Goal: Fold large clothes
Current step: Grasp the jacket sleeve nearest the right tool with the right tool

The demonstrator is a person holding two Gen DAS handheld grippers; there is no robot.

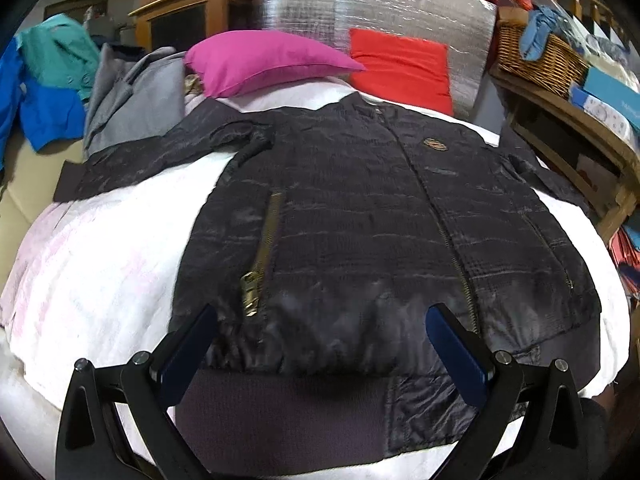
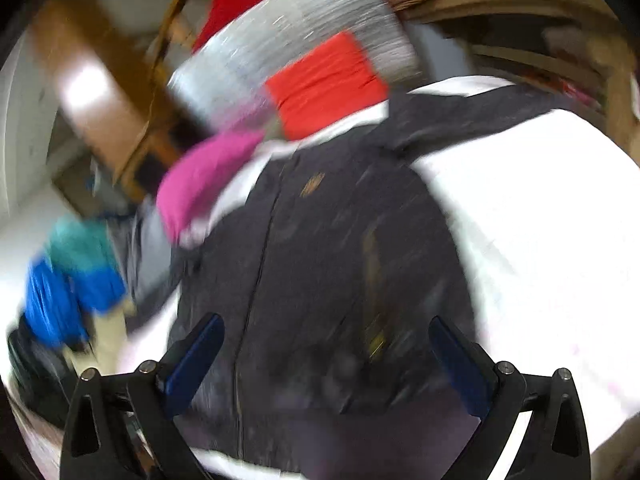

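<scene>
black jacket (image 1: 360, 216) lies spread flat, front up, across the middle of the white bed (image 1: 100, 272), hem at the near edge. left gripper (image 1: 322, 330) and right gripper (image 2: 324, 338) hover above the hem, fingers spread wide, empty.

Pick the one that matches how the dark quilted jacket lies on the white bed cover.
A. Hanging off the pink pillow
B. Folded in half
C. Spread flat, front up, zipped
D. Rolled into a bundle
C: the dark quilted jacket lies spread flat on the white bed cover, front zip closed, sleeves out.
</scene>
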